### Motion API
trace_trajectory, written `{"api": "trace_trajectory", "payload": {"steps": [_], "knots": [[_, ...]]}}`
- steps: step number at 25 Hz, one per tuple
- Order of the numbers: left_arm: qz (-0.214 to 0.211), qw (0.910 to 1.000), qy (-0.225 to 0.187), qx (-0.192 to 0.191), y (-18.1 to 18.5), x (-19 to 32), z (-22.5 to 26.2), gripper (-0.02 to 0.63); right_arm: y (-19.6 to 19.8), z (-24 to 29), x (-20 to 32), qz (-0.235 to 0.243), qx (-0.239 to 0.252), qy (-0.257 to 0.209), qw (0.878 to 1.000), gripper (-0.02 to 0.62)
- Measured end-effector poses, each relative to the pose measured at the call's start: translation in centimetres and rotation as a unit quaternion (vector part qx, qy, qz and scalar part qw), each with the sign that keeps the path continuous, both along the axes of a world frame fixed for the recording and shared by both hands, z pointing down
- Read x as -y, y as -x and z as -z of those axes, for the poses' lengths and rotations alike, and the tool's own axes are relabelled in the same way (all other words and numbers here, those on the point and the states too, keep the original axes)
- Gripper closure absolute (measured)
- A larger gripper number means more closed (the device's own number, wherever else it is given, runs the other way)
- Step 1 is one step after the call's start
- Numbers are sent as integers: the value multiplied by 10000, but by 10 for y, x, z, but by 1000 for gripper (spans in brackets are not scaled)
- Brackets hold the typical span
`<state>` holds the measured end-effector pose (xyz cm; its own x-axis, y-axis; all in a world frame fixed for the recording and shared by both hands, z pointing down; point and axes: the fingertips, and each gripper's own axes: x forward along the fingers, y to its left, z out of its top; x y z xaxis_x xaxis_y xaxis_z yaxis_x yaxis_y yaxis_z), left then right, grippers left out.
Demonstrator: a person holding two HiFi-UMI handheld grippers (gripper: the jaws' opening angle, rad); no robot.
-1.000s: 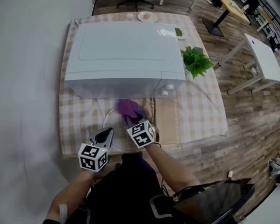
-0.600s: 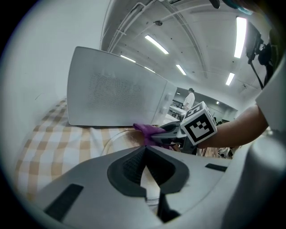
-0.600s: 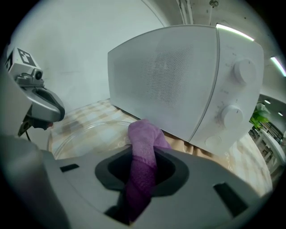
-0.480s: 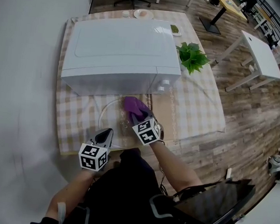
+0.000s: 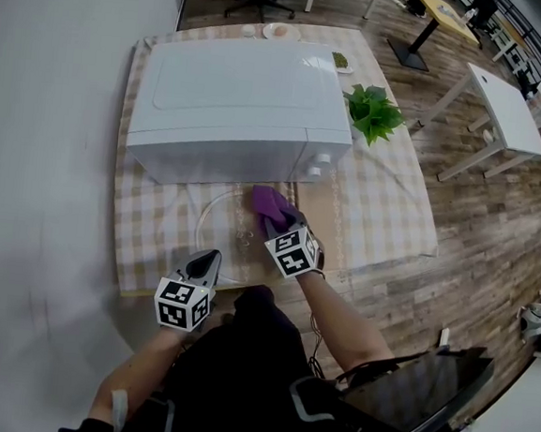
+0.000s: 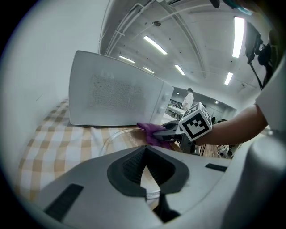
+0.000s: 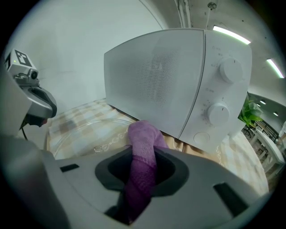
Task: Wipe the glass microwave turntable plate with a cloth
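The clear glass turntable plate (image 5: 221,223) lies on the checked cloth in front of the white microwave (image 5: 243,100). My right gripper (image 5: 277,222) is shut on a purple cloth (image 5: 269,202) that presses on the plate's far right part, close to the microwave's front. In the right gripper view the cloth (image 7: 143,138) hangs out of the jaws over the plate (image 7: 85,132). My left gripper (image 5: 204,261) sits at the plate's near left rim, and its jaws look shut on that rim (image 6: 152,193). The left gripper view shows the right gripper (image 6: 172,130) with the cloth (image 6: 149,130).
A potted green plant (image 5: 375,114) stands right of the microwave. Small dishes (image 5: 281,32) sit behind it. The checked tablecloth (image 5: 383,220) drapes over the table's right and near edges. Wooden floor and a white table (image 5: 506,109) lie to the right.
The right gripper has slid the purple cloth a little to the right across the plate, nearer the microwave's front. The left gripper has stayed at the plate's near rim.
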<state>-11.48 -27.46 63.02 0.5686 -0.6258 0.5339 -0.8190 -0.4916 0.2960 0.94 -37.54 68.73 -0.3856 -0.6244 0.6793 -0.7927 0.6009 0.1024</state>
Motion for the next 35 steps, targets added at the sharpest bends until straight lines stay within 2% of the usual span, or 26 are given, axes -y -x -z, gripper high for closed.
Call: {"api": "trace_trajectory", "payload": {"steps": [5, 12, 16, 19, 24, 35], "knots": [[117, 9999, -2, -15, 9, -4, 0, 598, 24, 19, -8, 157, 324, -91, 9993, 497], [317, 9995, 29, -15, 24, -15, -2, 598, 105, 33, -31, 1005, 639, -54, 9929, 497], [492, 9987, 81, 48, 38, -21, -4, 598, 147, 22, -42, 1477, 607, 117, 9871, 497], [609, 9980, 107, 105, 48, -24, -4, 598, 164, 10, -47, 1683, 527, 269, 9840, 497], [636, 9979, 111, 103, 50, -25, -4, 598, 157, -2, -46, 1591, 451, 385, 9855, 497], [336, 9994, 30, 116, 29, -27, -4, 598, 101, -6, -51, 1165, 391, 530, 9910, 497]]}}
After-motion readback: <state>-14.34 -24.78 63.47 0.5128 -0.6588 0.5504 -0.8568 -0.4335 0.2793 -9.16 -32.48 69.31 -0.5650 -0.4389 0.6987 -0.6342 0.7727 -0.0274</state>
